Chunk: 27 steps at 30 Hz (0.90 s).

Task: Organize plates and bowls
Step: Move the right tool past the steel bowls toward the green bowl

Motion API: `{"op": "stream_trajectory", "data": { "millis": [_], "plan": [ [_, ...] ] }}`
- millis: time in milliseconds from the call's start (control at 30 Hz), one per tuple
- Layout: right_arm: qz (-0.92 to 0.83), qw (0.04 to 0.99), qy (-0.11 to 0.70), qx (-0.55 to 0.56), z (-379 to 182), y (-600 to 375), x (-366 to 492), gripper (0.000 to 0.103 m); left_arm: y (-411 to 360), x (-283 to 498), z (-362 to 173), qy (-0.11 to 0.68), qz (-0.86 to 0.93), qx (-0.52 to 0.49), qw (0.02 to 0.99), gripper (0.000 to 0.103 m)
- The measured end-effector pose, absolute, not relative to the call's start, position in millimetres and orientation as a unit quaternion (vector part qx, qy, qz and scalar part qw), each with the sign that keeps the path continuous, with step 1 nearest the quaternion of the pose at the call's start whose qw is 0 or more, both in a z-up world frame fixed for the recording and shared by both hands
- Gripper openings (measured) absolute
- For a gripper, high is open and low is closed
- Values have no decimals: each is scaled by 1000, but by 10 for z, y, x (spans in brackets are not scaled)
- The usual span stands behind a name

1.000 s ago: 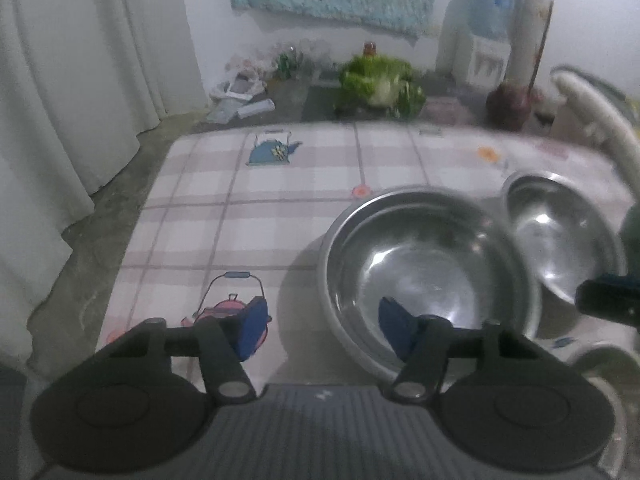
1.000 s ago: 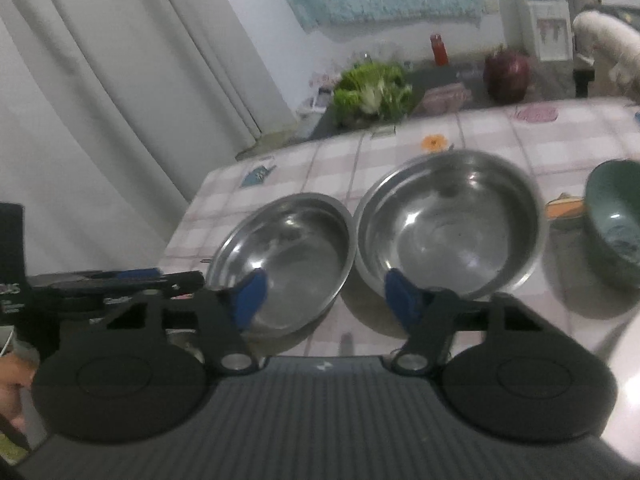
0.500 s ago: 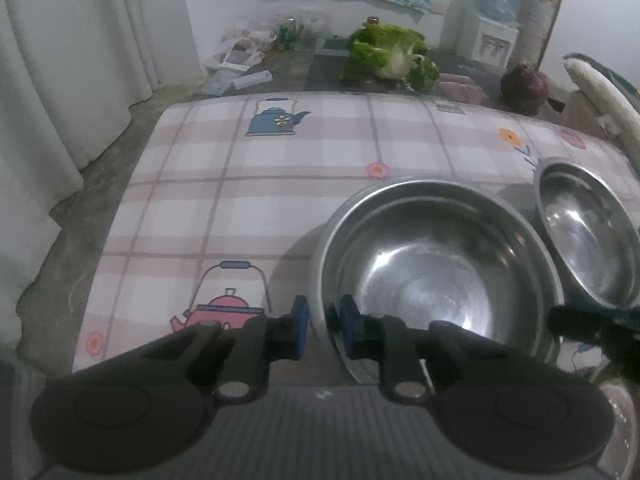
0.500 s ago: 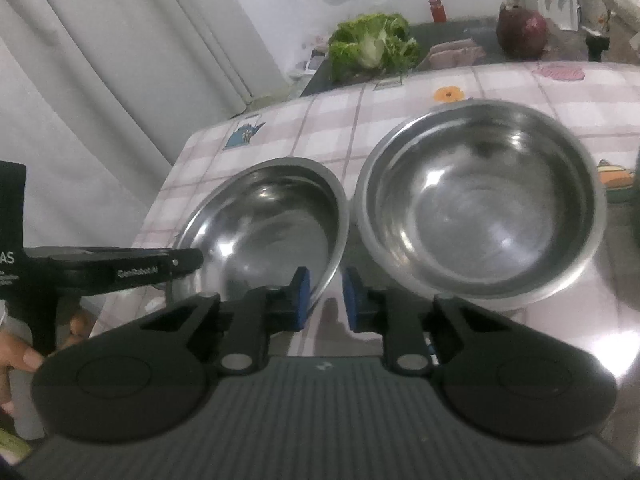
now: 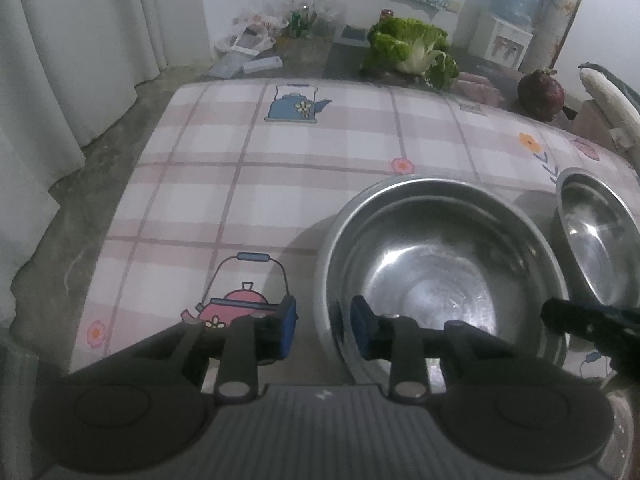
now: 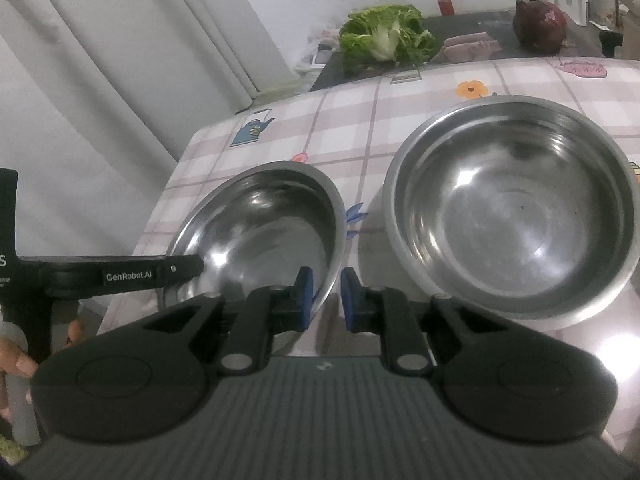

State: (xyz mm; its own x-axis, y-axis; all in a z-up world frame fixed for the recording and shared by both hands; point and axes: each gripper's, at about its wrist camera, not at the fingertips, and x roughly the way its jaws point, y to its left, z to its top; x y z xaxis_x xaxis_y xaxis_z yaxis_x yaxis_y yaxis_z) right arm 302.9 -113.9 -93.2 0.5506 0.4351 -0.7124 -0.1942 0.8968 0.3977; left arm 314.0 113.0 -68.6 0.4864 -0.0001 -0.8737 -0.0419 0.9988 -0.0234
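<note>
Checked cloth with kettle prints on table [image 5: 304, 168]. Beyond far edge: cabbage [image 5: 412, 50], dark red round vegetable [image 5: 540, 96], water dispenser [image 5: 508, 20]; curtain [image 5: 60, 60] at left.

Two steel bowls side by side, just apart, both empty: left bowl [image 5: 444, 264], right bowl [image 6: 516, 208].

Left tongs [image 5: 322, 328] astride near rim of left bowl, one pad outside, one inside, opening, not pressing.

Right tongs [image 6: 325, 300] nearly together, near rim of left bowl between pads; contact unclear.
</note>
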Motion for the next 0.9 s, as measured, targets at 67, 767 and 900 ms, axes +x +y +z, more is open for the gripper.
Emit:
{"op": "stream_trajectory", "data": {
  "millis": [67,767,900],
  "plan": [
    [179,871,437,134,-939,-1115,3044,13,1116,3157,-712,510,10,-23,860,31],
    [184,878,424,126,-757,-1108,3084,13,1046,3086,-490,494,23,-10,869,23],
    [188,880,418,125,-680,-1127,3053,13,1025,3039,-410,488,25,-7,872,23]
  ]
}}
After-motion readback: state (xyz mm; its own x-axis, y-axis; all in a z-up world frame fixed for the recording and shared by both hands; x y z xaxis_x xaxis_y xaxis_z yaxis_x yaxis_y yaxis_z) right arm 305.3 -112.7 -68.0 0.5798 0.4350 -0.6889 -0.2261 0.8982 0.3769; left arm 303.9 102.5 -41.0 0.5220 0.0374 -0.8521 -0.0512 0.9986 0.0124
